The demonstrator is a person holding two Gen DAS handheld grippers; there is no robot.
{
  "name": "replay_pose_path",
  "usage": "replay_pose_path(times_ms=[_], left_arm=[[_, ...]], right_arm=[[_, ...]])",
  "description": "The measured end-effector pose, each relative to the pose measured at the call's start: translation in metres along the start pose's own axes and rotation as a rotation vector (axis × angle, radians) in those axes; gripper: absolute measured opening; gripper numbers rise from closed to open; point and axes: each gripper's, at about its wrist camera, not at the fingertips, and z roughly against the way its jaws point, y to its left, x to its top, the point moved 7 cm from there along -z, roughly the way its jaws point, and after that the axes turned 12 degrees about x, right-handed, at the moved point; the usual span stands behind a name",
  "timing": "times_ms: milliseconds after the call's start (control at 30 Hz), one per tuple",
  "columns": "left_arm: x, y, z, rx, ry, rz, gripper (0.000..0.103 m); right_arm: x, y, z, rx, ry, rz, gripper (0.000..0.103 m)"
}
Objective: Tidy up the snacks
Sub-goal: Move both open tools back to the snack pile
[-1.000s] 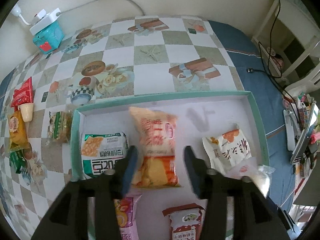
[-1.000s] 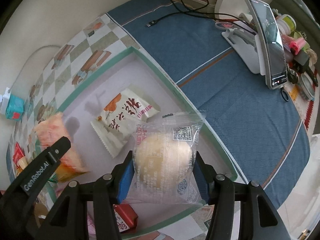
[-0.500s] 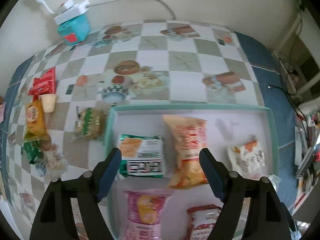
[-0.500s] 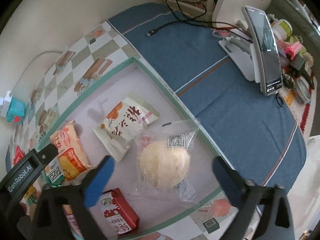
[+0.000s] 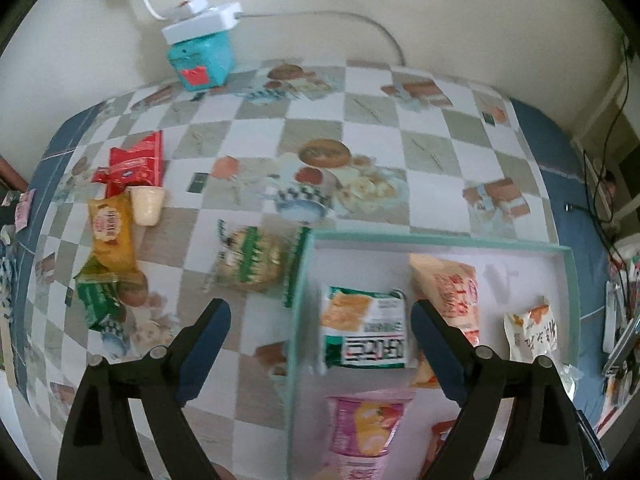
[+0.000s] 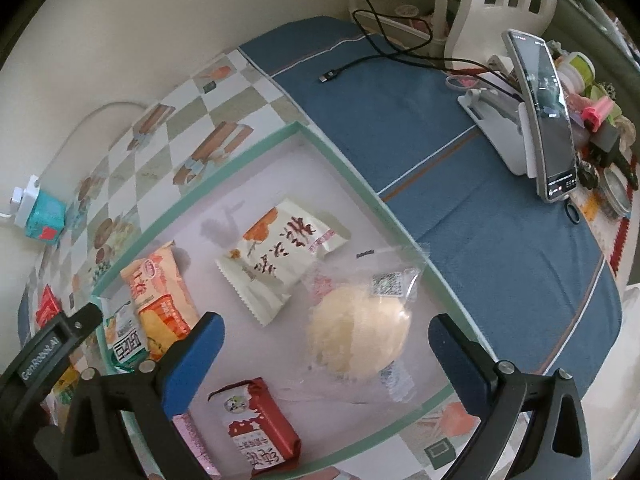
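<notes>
A green-rimmed white tray (image 5: pixel 299 280) (image 6: pixel 256 148) holds several snack packs. My right gripper (image 6: pixel 326 344) is open above a clear-wrapped pale bun (image 6: pixel 360 332) lying in the tray's right corner, beside a white and orange pack (image 6: pixel 280 256) and a red pack (image 6: pixel 256 432). My left gripper (image 5: pixel 320 340) is open and empty over the tray's left rim, above a green and white pack (image 5: pixel 366 328). A green-striped biscuit pack (image 5: pixel 250 260) lies on the table just left of the tray. Further left lie a yellow pack (image 5: pixel 110 232), a green pack (image 5: pixel 98 296), a red pack (image 5: pixel 134 162) and a small cup (image 5: pixel 147 204).
A teal box with a white power strip (image 5: pixel 200 50) stands by the wall. A phone on a stand (image 6: pixel 540 116), a cable (image 6: pixel 360 60) and clutter occupy the blue cloth to the right of the tray.
My right gripper opened and let the bun drop into the tray, then pulled back. My left gripper opened, released the orange pack, and swung left towards the loose snacks.
</notes>
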Motion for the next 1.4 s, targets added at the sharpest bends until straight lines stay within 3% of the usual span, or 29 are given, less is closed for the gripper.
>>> replay_pose_path(times_ms=[233, 533, 667, 767, 1000, 1267, 1400], left_arm=[[0.003, 0.039, 0.007, 0.012, -0.033, 0.049, 0.092], [0.000, 0.106, 0.006, 0.049, -0.015, 0.171, 0.092], [-0.005, 0.137, 0.002, 0.003, 0.024, 0.262, 0.092], [-0.007, 0.159, 0.002, 0.039, 0.014, 0.281, 0.092], [-0.010, 0.216, 0.001, 0.085, -0.017, 0.336, 0.092], [-0.014, 0.283, -0.001, 0.060, -0.035, 0.490, 0.092], [-0.017, 0.305, -0.005, 0.057, -0.030, 0.552, 0.092]], right_arm=[[0.000, 0.026, 0.011, 0.068, -0.069, 0.052, 0.103], [-0.013, 0.061, 0.012, 0.076, -0.073, 0.136, 0.103], [-0.018, 0.082, 0.016, 0.103, -0.098, 0.193, 0.103], [-0.023, 0.107, 0.019, 0.107, -0.122, 0.272, 0.103], [-0.046, 0.166, 0.013, 0.207, -0.113, 0.390, 0.103], [-0.079, 0.230, -0.003, 0.328, -0.040, 0.456, 0.103], [-0.089, 0.251, -0.011, 0.344, -0.024, 0.467, 0.103]])
